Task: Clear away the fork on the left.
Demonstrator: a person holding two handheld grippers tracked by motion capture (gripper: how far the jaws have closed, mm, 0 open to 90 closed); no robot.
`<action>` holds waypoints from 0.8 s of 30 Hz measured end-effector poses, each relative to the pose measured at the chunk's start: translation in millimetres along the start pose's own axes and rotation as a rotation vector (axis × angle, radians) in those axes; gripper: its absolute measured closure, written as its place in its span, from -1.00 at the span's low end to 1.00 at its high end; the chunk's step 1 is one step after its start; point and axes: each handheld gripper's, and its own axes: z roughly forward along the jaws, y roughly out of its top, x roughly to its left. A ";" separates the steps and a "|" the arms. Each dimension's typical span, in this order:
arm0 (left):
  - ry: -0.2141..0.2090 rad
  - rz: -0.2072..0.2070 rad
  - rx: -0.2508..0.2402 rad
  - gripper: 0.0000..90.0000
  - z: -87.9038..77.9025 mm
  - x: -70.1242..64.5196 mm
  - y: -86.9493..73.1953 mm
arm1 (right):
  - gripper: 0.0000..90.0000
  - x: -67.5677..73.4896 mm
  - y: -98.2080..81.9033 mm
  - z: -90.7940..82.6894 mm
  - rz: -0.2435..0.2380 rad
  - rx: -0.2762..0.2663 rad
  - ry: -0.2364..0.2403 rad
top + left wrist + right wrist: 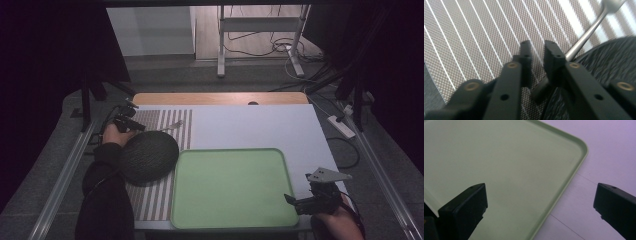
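A dark round woven mat [150,156] lies on a striped placemat [160,197] at the table's left. A metal utensil [172,125] rests just beyond it. My left gripper [134,125] sits at the utensil's near end. In the left gripper view its jaws [537,52] stand close together, with the utensil's handle [584,40] running under the right finger and its dark end between them. The round mat [604,65] fills the right side of that view. My right gripper [300,202] hovers open over the near right corner of an empty green tray [232,187] [499,162].
The white table top [260,125] [604,152] extends behind and to the right of the tray. A wooden edge [220,98] runs along the far side. Metal rails [65,175] flank the table, and a power strip [341,126] lies on the floor at the right.
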 end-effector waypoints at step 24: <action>0.003 0.179 0.071 -1.00 41.5 -61.3 40.9 | -1.00 -0.6 0.2 0.1 0.000 -0.002 0.002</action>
